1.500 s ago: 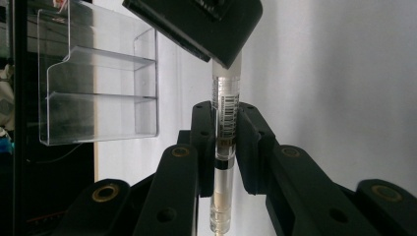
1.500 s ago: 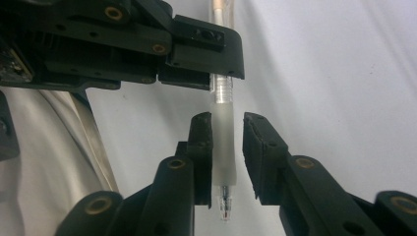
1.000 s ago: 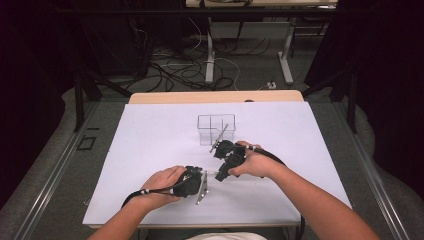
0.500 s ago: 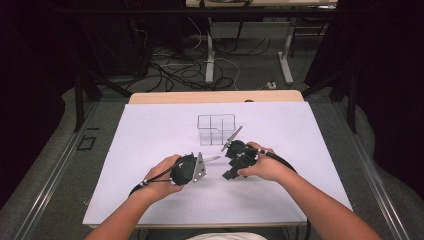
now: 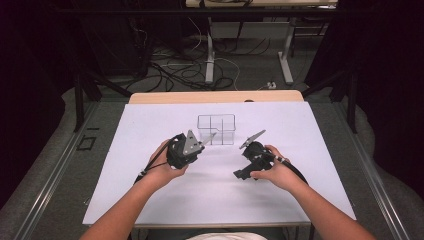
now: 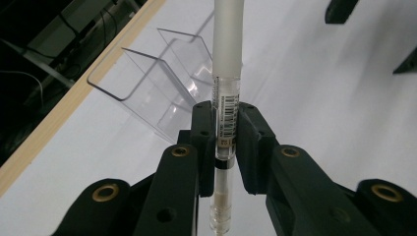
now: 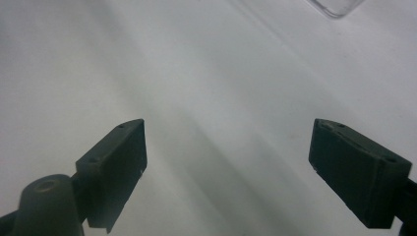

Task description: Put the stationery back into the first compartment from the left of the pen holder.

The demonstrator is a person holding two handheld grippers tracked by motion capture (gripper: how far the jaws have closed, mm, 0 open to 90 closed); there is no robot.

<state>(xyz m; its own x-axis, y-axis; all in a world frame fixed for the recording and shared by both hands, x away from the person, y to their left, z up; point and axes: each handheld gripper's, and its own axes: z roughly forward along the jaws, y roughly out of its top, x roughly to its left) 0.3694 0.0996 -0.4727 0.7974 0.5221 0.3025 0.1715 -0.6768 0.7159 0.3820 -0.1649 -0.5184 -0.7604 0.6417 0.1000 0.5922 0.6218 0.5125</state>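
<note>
I held two grippers over the table, one in each hand. My left gripper was clenched on one pen, a white barrel with a barcode label and a frosted cap; the jaws pressed on the labelled section, and the capped end pointed away from me toward the clear organiser. In the high view the left gripper stood just in front of that organiser, the pen tip reaching its near left corner.

I counted one organiser, of clear plastic, divided into compartments by one long wall and cross walls; the exact count of compartments I could not tell. It sat on the white sheet, near the table's far middle.

My right gripper was released: its jaws had just been opening and stood wide apart with nothing between them, only bare white surface beneath. In the high view the right gripper lay right of the organiser, apart from it.
</note>
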